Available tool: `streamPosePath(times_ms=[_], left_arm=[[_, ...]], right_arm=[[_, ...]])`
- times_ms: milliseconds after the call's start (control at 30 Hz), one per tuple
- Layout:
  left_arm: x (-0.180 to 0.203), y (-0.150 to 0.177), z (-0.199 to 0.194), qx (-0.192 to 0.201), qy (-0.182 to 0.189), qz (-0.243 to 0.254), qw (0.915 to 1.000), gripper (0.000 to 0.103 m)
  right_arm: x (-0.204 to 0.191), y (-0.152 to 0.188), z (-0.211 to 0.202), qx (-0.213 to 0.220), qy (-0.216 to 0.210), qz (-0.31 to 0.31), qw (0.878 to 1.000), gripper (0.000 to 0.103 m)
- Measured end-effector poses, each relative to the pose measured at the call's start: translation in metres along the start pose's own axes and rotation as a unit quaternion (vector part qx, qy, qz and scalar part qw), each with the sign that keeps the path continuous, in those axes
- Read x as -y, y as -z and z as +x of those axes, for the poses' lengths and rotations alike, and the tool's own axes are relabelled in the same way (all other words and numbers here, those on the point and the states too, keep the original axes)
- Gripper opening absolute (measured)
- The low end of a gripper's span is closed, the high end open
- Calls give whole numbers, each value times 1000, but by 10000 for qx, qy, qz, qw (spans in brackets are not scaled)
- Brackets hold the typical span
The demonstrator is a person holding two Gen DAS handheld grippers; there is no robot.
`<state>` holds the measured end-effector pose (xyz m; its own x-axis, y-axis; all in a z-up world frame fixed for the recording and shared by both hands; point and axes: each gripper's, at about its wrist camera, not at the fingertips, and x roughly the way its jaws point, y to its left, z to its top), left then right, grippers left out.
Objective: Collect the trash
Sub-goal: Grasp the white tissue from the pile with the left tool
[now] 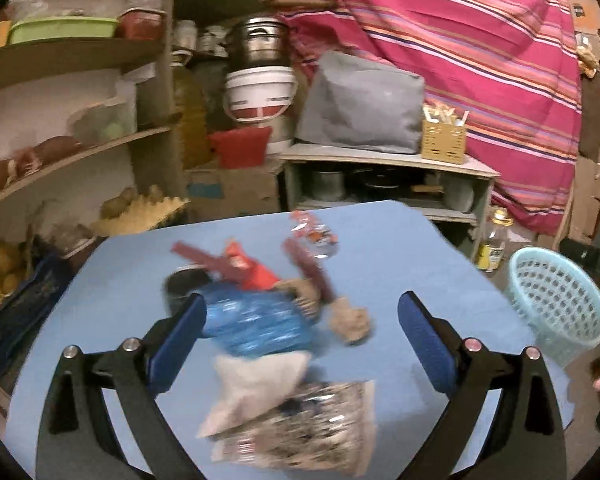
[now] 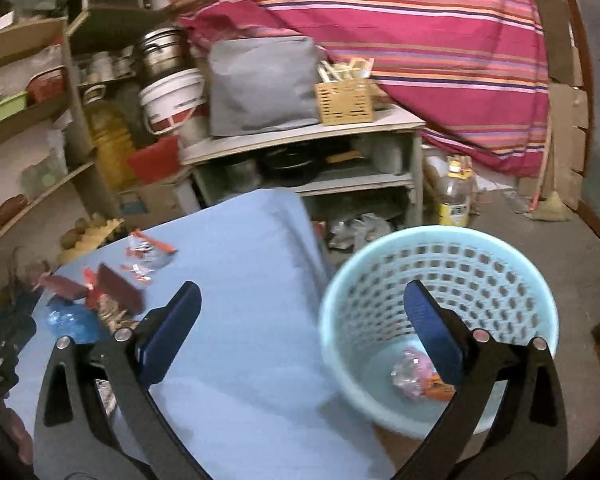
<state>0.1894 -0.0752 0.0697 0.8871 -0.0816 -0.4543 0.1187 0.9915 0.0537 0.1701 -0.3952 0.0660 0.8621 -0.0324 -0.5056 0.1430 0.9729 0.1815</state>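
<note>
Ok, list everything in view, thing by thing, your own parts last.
Light-blue tabletop: one, centre.
Crumpled blue plastic bag: one, in the trash pile on the table.
Red wrapper: one, behind the blue bag.
Beige paper pouch: one, near edge of the pile.
Printed foil packet: one, nearest the camera.
Light-blue perforated plastic basket: one, on the floor beside the table, crumpled wrapper inside.
Grey fabric bag: one, on the low shelf.
Striped magenta cloth: one, hanging behind.
Left gripper: open, over the pile.
Right gripper: open, holding nothing, by the basket.
</note>
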Motion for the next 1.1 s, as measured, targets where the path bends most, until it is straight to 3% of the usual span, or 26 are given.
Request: streamPosePath(times_ms=[167,400,567,633,733,900,1100], left_arm=[[-31,26,-2,-95,-207,184,9996,95],[-52,51,5,-278,-62,97,9995,95],[-55,62,24,-688,141,19,9975,99],[-54,62,26,-670,111,72,9977,99],[-47,61,25,-529,9,215,9984,99],[-42,62,46,-929,290,295,9948,99],[-47,61,57,-1126,395,150,9927,97]], right_arm=[[-29,11,3,184,0,-116,9998,99],[-65,35,18,-392,302,-651,9966,99],[-88,51,14,-175,616,-1231,9903,99],[-94,53,12,-106,669,-1390,9880,99],[-96,55,13,-142,599,-1349,9889,99],[-97,59,25,-450,403,-1151,9915,99],[-111,67,29,-483,350,-1322,9894,99]])
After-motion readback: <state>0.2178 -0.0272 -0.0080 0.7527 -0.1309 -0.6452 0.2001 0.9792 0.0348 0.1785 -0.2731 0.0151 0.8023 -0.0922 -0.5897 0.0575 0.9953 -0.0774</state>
